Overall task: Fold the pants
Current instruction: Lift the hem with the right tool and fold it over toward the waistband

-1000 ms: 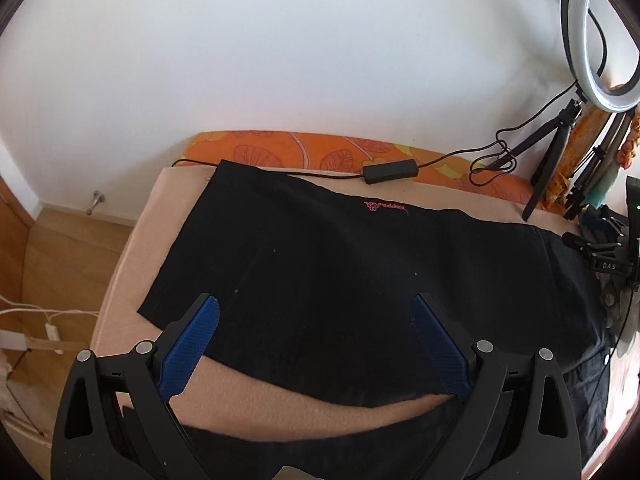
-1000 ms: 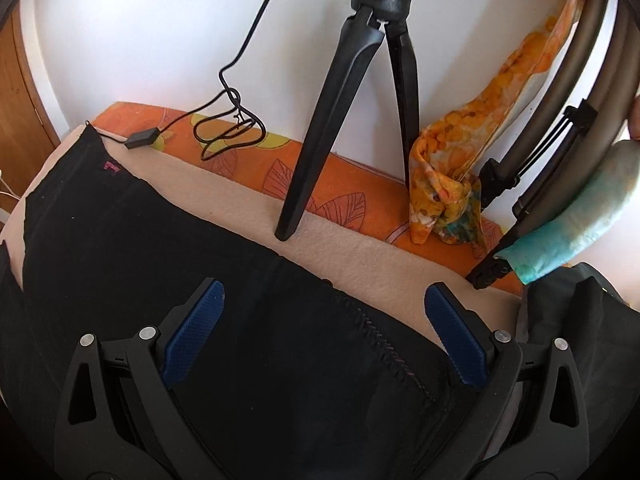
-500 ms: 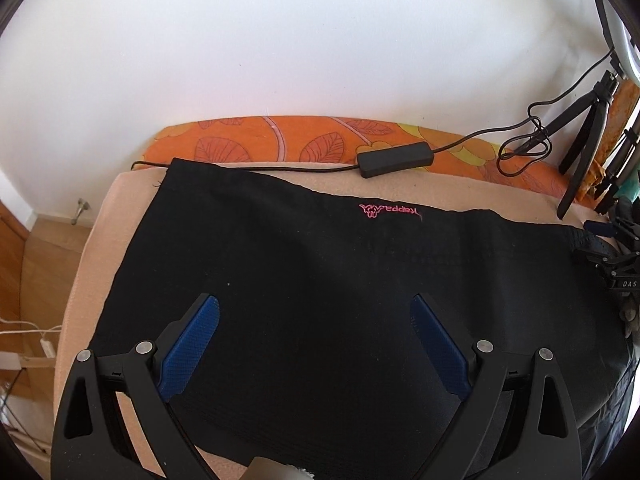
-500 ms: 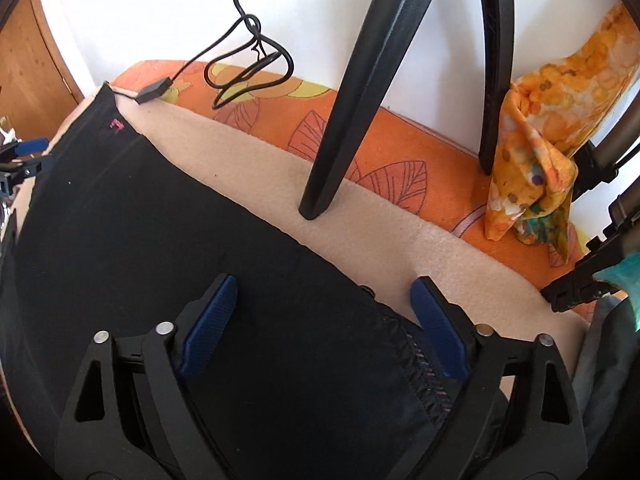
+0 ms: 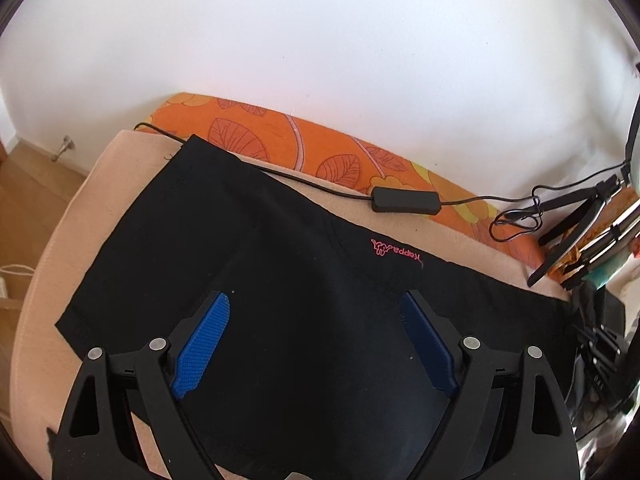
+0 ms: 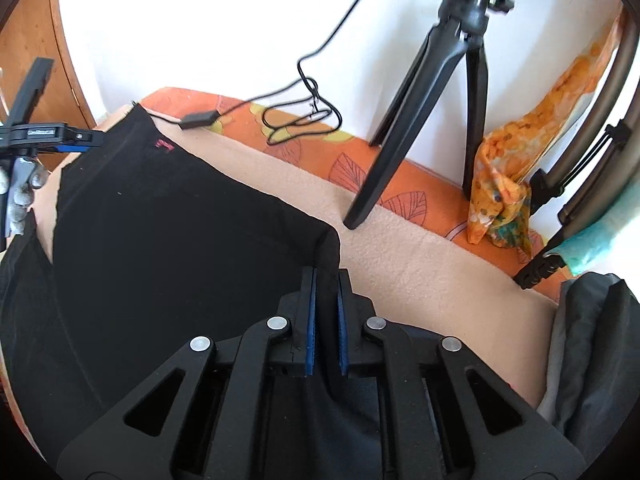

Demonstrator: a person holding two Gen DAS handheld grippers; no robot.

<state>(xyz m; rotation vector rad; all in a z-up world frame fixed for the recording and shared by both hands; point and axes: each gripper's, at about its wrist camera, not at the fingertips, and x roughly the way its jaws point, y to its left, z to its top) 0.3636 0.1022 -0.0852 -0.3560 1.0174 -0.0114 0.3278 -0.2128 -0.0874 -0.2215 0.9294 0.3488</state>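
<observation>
A small pink logo (image 5: 396,255) with the word "Kappa", seen upside down and mirrored, sits on the black pants (image 5: 280,280) right of centre in the left wrist view; in the right wrist view the same mark shows only as a tiny pink smear at upper left, too small to read. On the left gripper's body in that view there is a pale strip of lettering, too blurred to read.

There is one pair of pants, one in-line black cable box (image 5: 406,200), one tripod (image 6: 436,92) with three legs showing, one orange patterned cloth (image 6: 504,188) hanging at the right, and two grippers.

The pants are plain black, lying mostly flat across the beige blanket (image 6: 420,264), which covers an orange leaf-print surface (image 5: 320,152) against the white wall. They fill the middle and lower part of both views.

The left gripper (image 5: 316,320) hovers over the fabric with its blue pads wide apart and closing slightly; no cloth is pinched between them. The right gripper (image 6: 326,280) is clamped nearly closed on a raised corner of the pants at centre frame, lifting it into a peak.
</observation>
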